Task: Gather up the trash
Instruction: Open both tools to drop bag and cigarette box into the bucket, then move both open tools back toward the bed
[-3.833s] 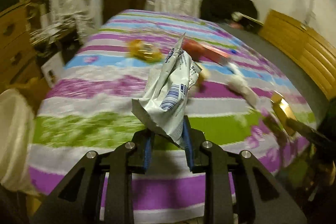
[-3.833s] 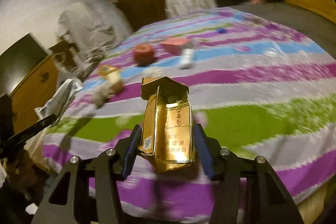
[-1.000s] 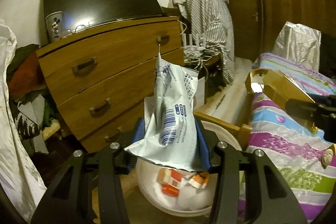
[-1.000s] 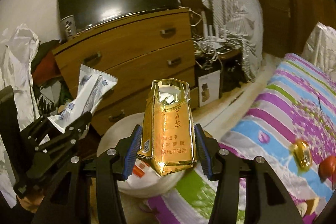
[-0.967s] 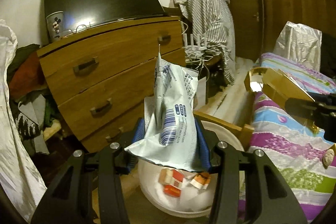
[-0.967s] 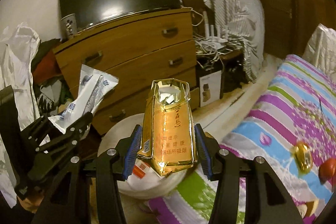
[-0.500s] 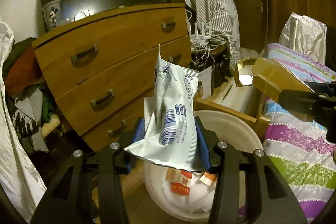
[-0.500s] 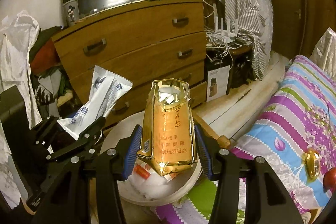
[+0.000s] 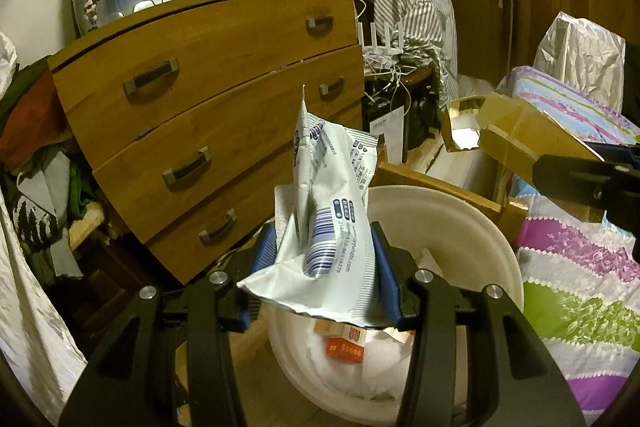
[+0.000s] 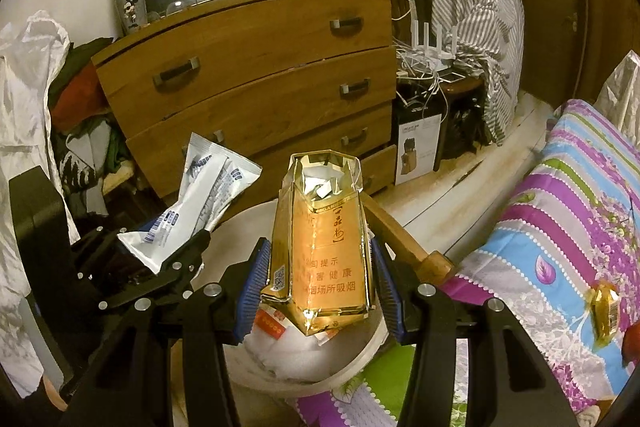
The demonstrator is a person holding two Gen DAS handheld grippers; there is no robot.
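My left gripper (image 9: 326, 277) is shut on a crumpled white wrapper (image 9: 330, 211) with blue print, held upright over a white bin (image 9: 472, 223) on the floor. The bin holds white lining and red and white packets (image 9: 346, 345). My right gripper (image 10: 322, 277) is shut on an open gold cigarette box (image 10: 322, 247), also above the white bin (image 10: 360, 355). From the right wrist the white wrapper (image 10: 200, 199) and the left gripper (image 10: 160, 259) show at lower left. The gold box (image 9: 516, 135) enters the left wrist view from the right.
A wooden chest of drawers (image 9: 208, 115) with a dark screen and a printed cup (image 9: 90, 5) stands behind the bin. Clothes pile at the left. The striped bed (image 10: 560, 227) lies to the right, with a gold wrapper (image 10: 606, 307) on it. Cables and a router (image 10: 434, 43) sit beyond.
Both grippers have sunk toward the bin with their trash still held. The bin looks larger and sits more centrally under the fingers. The chest of drawers has come closer.
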